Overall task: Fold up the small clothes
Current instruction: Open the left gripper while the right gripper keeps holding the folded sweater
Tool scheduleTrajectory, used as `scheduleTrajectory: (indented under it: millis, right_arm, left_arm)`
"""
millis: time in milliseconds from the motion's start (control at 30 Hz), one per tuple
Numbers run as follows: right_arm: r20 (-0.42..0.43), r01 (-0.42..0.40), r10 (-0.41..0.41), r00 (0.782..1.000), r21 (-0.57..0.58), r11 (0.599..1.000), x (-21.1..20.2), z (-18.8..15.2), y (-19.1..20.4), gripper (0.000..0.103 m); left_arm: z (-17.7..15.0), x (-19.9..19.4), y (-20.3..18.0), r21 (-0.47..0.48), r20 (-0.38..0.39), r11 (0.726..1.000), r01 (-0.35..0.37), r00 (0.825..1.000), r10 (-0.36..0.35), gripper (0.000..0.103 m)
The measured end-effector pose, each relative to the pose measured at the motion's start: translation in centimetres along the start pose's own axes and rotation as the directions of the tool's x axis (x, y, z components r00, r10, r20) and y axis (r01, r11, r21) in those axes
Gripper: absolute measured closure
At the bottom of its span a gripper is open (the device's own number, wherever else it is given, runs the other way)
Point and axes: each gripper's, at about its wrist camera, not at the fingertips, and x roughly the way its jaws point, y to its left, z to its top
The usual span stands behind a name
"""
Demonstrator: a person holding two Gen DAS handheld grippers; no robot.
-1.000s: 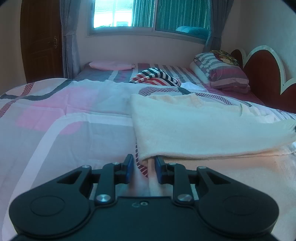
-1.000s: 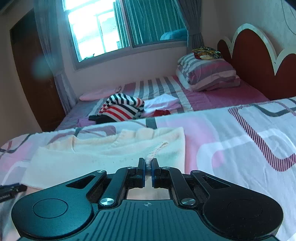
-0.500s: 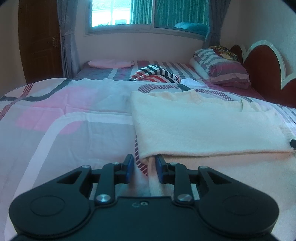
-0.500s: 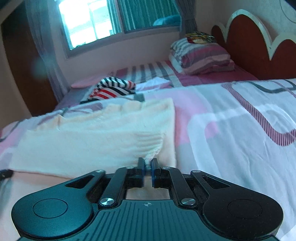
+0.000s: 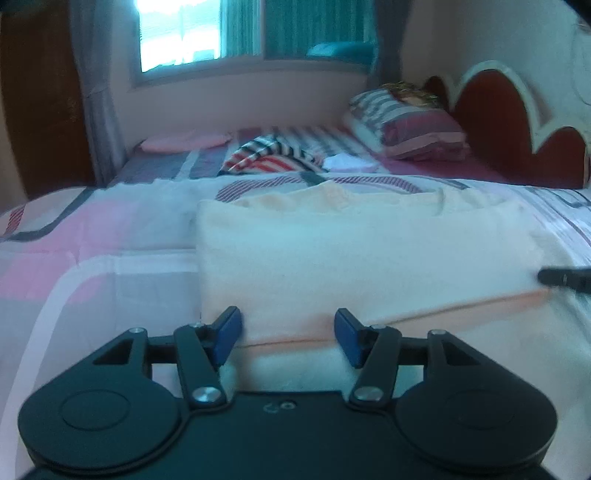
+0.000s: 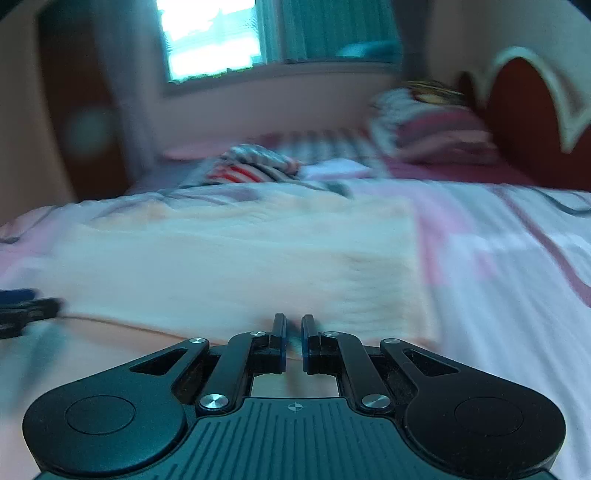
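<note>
A cream knitted garment (image 5: pixel 351 254) lies on the bed, its near part folded over itself. My left gripper (image 5: pixel 288 338) is open and empty, low over the garment's near left fold edge. My right gripper (image 6: pixel 293 341) sits at the near right edge of the same garment (image 6: pixel 240 266); its jaws stand a small gap apart with nothing between them. The right gripper's tip shows at the far right of the left wrist view (image 5: pixel 565 278). The left gripper's tip shows at the left of the right wrist view (image 6: pixel 26 310).
The pink, white and grey patterned bedspread (image 5: pixel 92 266) spreads all around the garment. A striped garment (image 5: pixel 273 158) and a white one (image 5: pixel 347 162) lie farther back. Pillows (image 5: pixel 410 129) rest against a red headboard (image 5: pixel 517 125). A window (image 5: pixel 199 33) is behind.
The left jaws have opened wide and let go of the garment. The right jaws have parted slightly and released the fabric. The folded layer has settled flat. Both views are blurred from motion.
</note>
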Motion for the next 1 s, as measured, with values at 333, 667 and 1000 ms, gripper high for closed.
scheduleTrajectory:
  millis: [333, 667, 1000]
  right_arm:
    - [0.067, -0.018, 0.013, 0.998, 0.068, 0.998, 1.0, 4.7, -0.8, 0.098]
    - [0.005, -0.021, 0.021, 1.000, 0.014, 1.000, 6.0, 5.0, 0.5, 0.097]
    - [0.011, -0.185, 0.186, 0.982, -0.092, 0.978, 5.7, 4.1, 8.1, 0.097]
  left_arm:
    - [6.1, 3.4, 2.4, -0.068, 0.074, 0.997, 0.020, 0.997, -0.015, 0.050]
    - [6.7, 7.0, 5.3, -0.139, 0.064, 0.989, 0.052, 0.997, -0.043, 0.050]
    - [5.2, 5.4, -2.0, -0.001, 0.046, 0.999, 0.036, 0.998, -0.036, 0.049]
